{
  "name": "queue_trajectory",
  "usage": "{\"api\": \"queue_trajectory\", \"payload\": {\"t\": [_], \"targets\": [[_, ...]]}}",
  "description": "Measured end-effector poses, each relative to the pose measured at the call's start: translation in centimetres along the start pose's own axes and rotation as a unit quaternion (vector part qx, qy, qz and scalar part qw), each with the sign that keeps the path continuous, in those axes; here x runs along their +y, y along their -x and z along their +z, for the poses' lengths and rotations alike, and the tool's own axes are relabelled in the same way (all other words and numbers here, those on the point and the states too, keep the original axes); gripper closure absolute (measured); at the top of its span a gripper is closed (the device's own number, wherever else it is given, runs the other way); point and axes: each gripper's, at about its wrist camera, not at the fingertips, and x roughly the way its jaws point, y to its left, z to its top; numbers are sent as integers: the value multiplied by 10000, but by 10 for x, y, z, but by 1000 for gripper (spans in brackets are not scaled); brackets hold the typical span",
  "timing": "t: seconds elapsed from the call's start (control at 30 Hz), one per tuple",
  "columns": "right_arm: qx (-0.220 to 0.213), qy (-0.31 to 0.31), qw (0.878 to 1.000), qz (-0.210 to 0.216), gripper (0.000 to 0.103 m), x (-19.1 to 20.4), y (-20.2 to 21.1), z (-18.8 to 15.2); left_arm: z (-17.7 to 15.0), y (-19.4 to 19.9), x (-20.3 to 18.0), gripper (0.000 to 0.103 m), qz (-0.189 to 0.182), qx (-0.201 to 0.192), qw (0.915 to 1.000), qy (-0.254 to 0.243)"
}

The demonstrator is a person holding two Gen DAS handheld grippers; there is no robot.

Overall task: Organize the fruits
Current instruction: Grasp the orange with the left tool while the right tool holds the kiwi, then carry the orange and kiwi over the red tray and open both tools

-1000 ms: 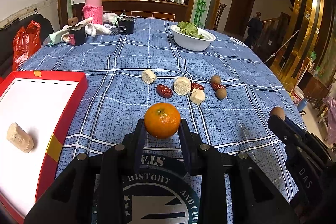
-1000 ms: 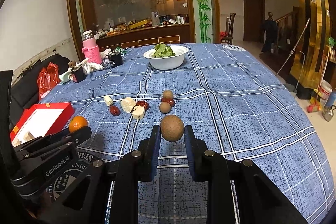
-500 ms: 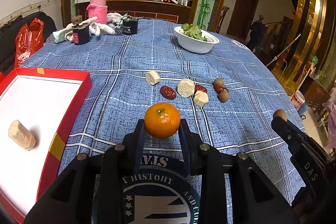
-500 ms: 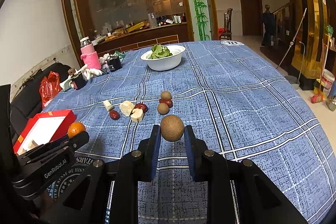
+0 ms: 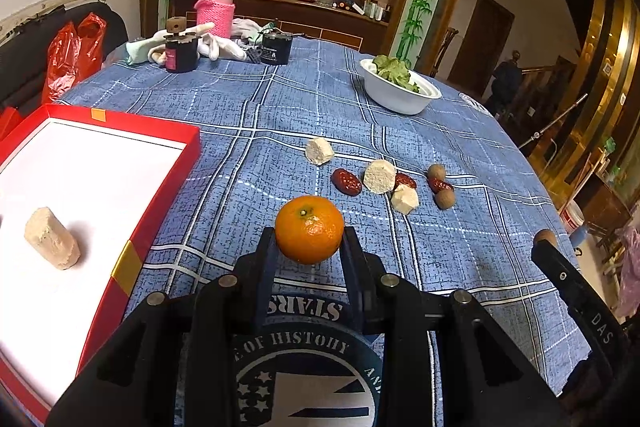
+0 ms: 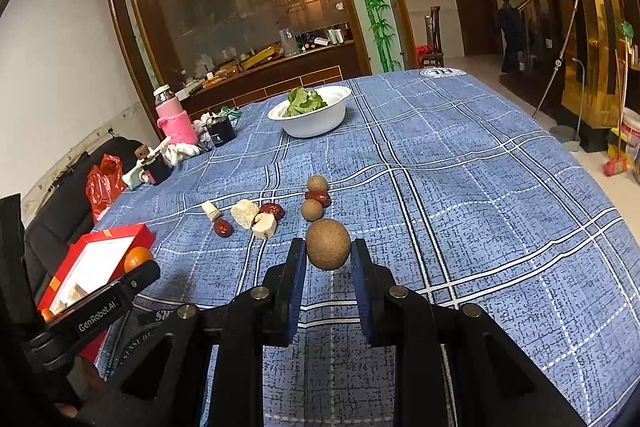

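Note:
My left gripper [image 5: 309,235] is shut on an orange mandarin [image 5: 309,229] and holds it above the blue cloth, right of the red box [image 5: 168,183]. The box holds one pale chunk [image 5: 51,238]. My right gripper [image 6: 328,247] is shut on a round brown fruit [image 6: 328,243] held above the table. On the cloth lie red dates [image 5: 346,181], pale chunks [image 5: 379,176] and small brown fruits [image 5: 444,197]; they also show in the right wrist view [image 6: 312,209]. The right gripper with its fruit shows in the left wrist view [image 5: 545,238].
A white bowl of greens [image 5: 396,87] stands at the far right of the table. A pink-sleeved bottle [image 5: 216,7], dark jars [image 5: 181,51] and white cloths sit at the far left. A red bag [image 5: 72,55] hangs beyond the table edge.
Both grippers have lifted and tipped slightly while keeping their fruits. The left gripper has shifted toward the red box, which now fills more of its view.

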Motion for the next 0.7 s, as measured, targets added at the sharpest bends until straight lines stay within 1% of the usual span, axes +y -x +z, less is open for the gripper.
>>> {"api": "queue_trajectory", "payload": {"t": [0.4, 0.7], "targets": [[-34, -71, 9999, 97, 79, -2, 1, 0, 1, 2, 1, 74, 79, -51, 9999, 36], [-25, -16, 10000, -37, 79, 2, 0, 0, 0, 9, -1, 74, 187, -258, 9995, -4]]}}
